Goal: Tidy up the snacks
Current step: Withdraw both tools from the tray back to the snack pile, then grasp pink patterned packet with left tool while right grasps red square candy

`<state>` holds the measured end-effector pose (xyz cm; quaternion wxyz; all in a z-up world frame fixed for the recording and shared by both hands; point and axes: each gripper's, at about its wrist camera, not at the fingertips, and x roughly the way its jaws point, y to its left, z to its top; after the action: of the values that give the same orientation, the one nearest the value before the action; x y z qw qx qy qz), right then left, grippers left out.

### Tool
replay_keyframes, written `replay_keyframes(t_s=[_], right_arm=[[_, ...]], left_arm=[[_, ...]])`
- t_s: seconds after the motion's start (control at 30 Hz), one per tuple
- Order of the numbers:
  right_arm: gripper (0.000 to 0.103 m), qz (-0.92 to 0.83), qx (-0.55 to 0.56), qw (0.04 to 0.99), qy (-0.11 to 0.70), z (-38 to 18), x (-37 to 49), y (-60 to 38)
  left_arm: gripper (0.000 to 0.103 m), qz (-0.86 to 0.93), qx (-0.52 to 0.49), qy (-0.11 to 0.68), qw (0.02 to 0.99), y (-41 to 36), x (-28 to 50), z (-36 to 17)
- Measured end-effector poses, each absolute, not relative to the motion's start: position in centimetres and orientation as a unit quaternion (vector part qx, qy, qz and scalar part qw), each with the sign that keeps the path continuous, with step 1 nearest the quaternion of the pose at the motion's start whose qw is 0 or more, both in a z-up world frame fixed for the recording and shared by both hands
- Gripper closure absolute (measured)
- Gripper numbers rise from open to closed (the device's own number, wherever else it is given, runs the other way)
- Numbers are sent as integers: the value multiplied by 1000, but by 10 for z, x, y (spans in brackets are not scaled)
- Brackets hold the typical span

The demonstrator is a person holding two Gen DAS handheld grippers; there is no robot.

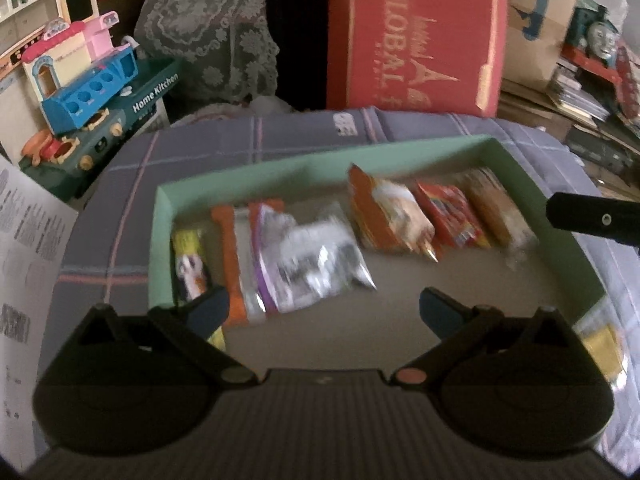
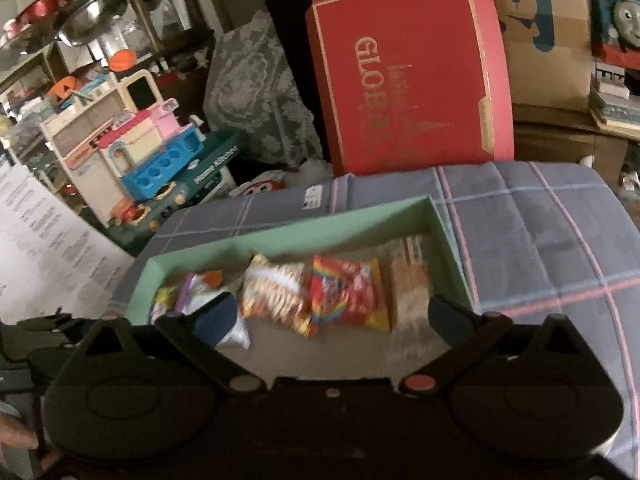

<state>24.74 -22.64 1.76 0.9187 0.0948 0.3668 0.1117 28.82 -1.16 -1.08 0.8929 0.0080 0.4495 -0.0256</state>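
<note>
Green tray (image 1: 540, 196) on a plaid cloth (image 2: 540, 216), with snack packets (image 1: 316, 256) in a row inside. Left gripper (image 1: 324, 312) and right gripper (image 2: 332, 320) hover above, jaws spread wide, both empty.

Left gripper (image 1: 322, 306) first: a matte black body with two rounded lobes, a ribbed grey panel in the middle, and angular black linkage arms running out to dark blue pads (image 1: 210, 308). One pivot wears a grey cap, the other a reddish-orange one. Right gripper (image 2: 330, 318) is built the same, with black lobes, blue pads (image 2: 216, 320), grey and orange-red pivot caps and a small grey stud at centre.
</note>
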Motion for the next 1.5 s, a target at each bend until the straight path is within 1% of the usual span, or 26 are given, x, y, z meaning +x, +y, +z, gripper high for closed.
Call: replay_keyframes(t_s=[0.2,0.47,0.7,0.9,0.93,0.97,1.03,1.07,1.13,1.17,1.2,1.23,1.27,1.33,1.5], right_arm=[[0,115,87,916,375,20,191,-233],[0,111,97,906,398,7,122,-248],[0,110,120,890,425,-16,79,-257],[1,111,91,880,453,-43,60,-245],[6,111,85,878,459,-48,59,-244],[8,110,80,876,464,-52,59,-242],[19,113,66,871,473,-59,58,-237],[22,120,58,868,479,-61,58,-234],[31,135,34,861,489,-68,55,-223],[31,138,18,861,489,-71,52,-217],[41,137,-13,867,479,-72,48,-210],[58,133,-38,872,470,-72,46,-205],[66,126,-55,876,463,-72,45,-202],[69,121,-36,878,461,-70,48,-207],[69,96,27,885,455,-70,54,-233]], left_arm=[[0,-43,0,460,887,-24,232,-12],[0,-62,1,494,867,-41,164,-37],[0,-51,3,501,864,-34,127,-52],[0,-30,-18,509,860,-12,109,-58],[0,-29,-24,511,859,-10,107,-59],[0,-29,-30,513,857,-8,104,-60],[0,-33,-38,517,854,-6,98,-63],[0,-34,-40,520,852,-6,95,-65],[0,-35,-43,528,847,-7,90,-70],[0,-36,-48,533,844,-7,88,-72],[0,-37,-54,537,841,-7,88,-74],[0,-39,-62,542,837,-8,88,-75],[0,-40,-66,545,835,-9,89,-77],[0,-38,-66,549,833,-14,92,-78],[0,-42,-76,554,828,-29,105,-79]])
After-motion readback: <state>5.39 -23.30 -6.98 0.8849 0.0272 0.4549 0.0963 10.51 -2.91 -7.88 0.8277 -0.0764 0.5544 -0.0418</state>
